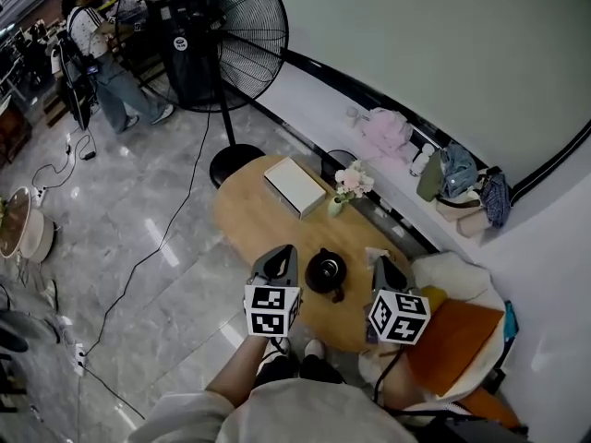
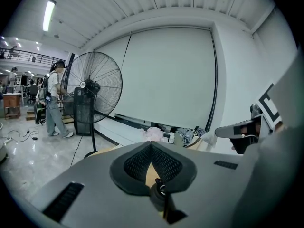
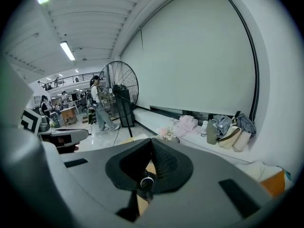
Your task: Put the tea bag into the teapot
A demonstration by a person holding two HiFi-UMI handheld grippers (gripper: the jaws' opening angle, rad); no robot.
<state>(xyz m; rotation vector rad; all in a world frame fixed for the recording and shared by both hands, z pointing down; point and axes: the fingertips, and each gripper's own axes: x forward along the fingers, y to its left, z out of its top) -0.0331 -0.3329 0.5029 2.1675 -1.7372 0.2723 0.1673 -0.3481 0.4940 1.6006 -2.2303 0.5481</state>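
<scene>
A black teapot [image 1: 325, 271] with its lid on stands on the near part of the oval wooden table [image 1: 259, 220]. My left gripper [image 1: 283, 251] hovers just left of the teapot, my right gripper [image 1: 380, 263] just right of it. The jaws of the left gripper [image 2: 151, 145] meet at the tips with nothing between them. The right gripper [image 3: 151, 141] looks the same, shut and empty. A small pale packet [image 1: 376, 253], possibly the tea bag, lies on the table by the right gripper's tip. Neither gripper view shows the teapot.
A white box [image 1: 295, 185] and a small vase of flowers [image 1: 345, 188] sit at the table's far end. A tall black fan [image 1: 217, 35] stands beyond, cables trail on the floor, and a person [image 1: 97, 49] stands far left. An orange-cushioned chair [image 1: 457, 335] is at my right; bags [image 1: 462, 187] line the wall ledge.
</scene>
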